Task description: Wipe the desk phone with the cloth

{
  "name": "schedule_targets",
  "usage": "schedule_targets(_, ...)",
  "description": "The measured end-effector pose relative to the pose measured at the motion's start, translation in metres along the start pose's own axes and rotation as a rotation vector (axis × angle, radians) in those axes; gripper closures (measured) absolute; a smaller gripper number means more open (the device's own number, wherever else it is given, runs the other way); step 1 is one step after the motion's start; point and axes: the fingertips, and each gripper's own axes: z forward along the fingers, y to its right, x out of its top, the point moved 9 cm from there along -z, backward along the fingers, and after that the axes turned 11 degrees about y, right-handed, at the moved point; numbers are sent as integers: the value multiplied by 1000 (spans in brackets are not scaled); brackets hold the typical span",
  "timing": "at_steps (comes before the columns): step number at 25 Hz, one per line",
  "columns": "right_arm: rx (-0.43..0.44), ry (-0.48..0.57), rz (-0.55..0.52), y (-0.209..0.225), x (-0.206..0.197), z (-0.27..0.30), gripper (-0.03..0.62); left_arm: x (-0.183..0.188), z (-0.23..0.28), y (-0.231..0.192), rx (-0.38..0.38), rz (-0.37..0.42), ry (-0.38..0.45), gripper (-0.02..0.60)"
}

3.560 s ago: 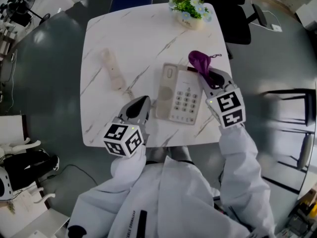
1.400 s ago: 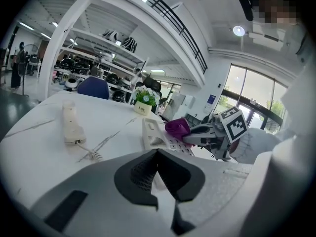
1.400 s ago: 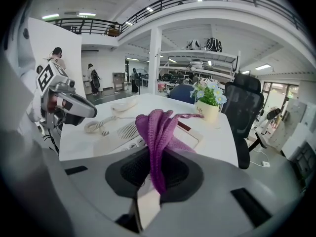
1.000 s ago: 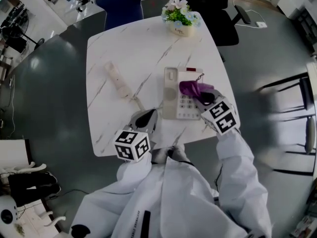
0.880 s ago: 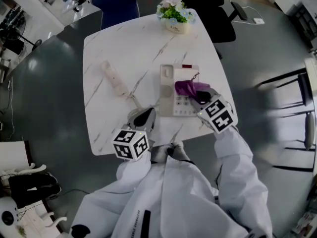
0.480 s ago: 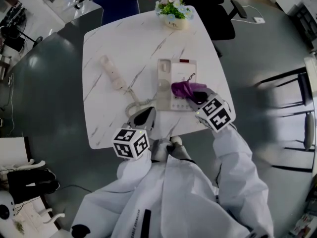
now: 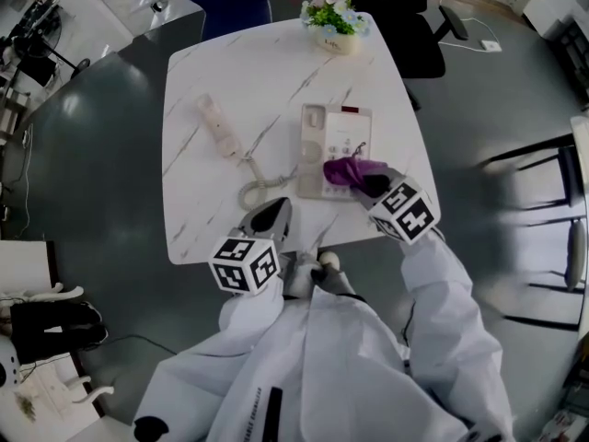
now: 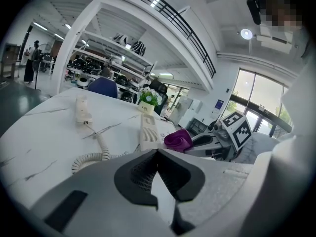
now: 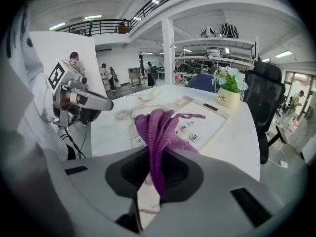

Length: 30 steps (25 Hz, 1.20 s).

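A cream desk phone [image 7: 333, 148] lies on the white marble table [image 7: 276, 72], its handset [image 7: 217, 124] off to the left on a coiled cord [image 7: 259, 191]. My right gripper [image 7: 366, 182] is shut on a purple cloth [image 7: 347, 170] that rests on the phone's near right corner, over the keypad [image 9: 192, 127]. In the right gripper view the cloth [image 9: 157, 127] hangs bunched between the jaws. My left gripper [image 7: 271, 217] hovers at the table's near edge, left of the phone, shut with nothing in it. The left gripper view shows the phone [image 8: 147, 131] and cloth [image 8: 178, 139] ahead.
A small flower pot [image 7: 334, 17] stands at the table's far edge. A dark office chair [image 7: 398, 17] sits behind the table on the right, a blue chair [image 7: 230, 3] at the far left. Grey floor surrounds the table.
The right gripper has dragged the cloth from the phone's far right corner down across the keypad to its near right corner. The left gripper has stayed at the near table edge.
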Motion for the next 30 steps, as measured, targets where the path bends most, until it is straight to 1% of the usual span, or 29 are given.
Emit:
schedule_targets(7, 19, -4, -19, -5, -6, 0, 554, -4, -5, 6, 1, -5, 0, 583)
schedule_targets(21, 55, -36, -24, -15, -12, -3, 554, -13, -13, 13, 16, -19, 6, 583)
schedule_targets(26, 92, -66, -17, -25, -15, -8, 554, -15, -17, 16, 20, -24, 8, 583)
schedule_targets(30, 105, -72, -15, -28, -19, -9, 554, -16, -18, 17, 21, -26, 13, 584)
